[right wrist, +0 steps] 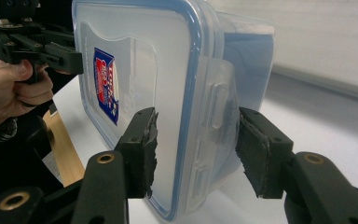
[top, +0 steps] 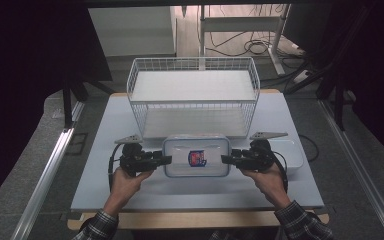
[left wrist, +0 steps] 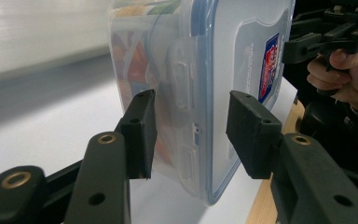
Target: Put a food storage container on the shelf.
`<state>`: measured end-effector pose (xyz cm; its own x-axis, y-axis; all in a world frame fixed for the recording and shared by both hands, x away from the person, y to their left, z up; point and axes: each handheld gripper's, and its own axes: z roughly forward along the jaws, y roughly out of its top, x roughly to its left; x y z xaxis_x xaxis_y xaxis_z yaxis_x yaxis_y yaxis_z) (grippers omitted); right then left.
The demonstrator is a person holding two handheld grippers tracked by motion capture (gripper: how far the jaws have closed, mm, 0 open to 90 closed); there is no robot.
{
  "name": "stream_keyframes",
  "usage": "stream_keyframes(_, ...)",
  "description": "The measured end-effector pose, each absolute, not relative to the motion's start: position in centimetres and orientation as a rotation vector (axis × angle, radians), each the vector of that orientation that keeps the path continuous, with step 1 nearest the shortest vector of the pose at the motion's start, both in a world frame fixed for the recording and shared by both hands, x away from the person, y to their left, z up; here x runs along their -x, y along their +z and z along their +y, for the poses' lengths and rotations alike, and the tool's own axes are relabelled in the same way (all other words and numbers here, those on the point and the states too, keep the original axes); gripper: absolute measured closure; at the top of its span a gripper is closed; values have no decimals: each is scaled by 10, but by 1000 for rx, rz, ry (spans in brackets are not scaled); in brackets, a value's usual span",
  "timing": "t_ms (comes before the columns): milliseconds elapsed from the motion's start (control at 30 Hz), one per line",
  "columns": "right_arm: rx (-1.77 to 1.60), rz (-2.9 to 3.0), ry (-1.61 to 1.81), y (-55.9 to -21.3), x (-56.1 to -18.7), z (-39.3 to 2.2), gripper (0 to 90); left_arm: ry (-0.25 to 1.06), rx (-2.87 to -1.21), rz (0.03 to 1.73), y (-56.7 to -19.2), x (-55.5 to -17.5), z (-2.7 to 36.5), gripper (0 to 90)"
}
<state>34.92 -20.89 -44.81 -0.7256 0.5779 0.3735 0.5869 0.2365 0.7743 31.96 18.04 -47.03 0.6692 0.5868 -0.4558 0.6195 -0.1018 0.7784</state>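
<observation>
On the pale grey desk (top: 130, 192), a white wire basket (top: 194, 95) with two tiers stands at the far side, and just in front of it lies a clear rectangular plastic box with a blue-sealed lid and a red-and-blue label (top: 196, 156). A flat white tray (top: 294, 155) sits just beside the box at the right. The left gripper (top: 166, 159) meets the box's left end and the right gripper (top: 226, 159) its right end. In the left gripper view the jaws stand partly open astride the side clasp (left wrist: 182, 88), one pad against the wall, the other with a gap to the lid. In the right gripper view the jaws likewise straddle the clasp (right wrist: 214, 112), near it but not clearly pressing.
</observation>
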Motion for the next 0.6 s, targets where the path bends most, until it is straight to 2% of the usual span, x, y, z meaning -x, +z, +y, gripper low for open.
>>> stream_keyframes(600,1107,-2490,-1630,-407,-371,-200,498,41,-1751,950,-426,-336,189,533)
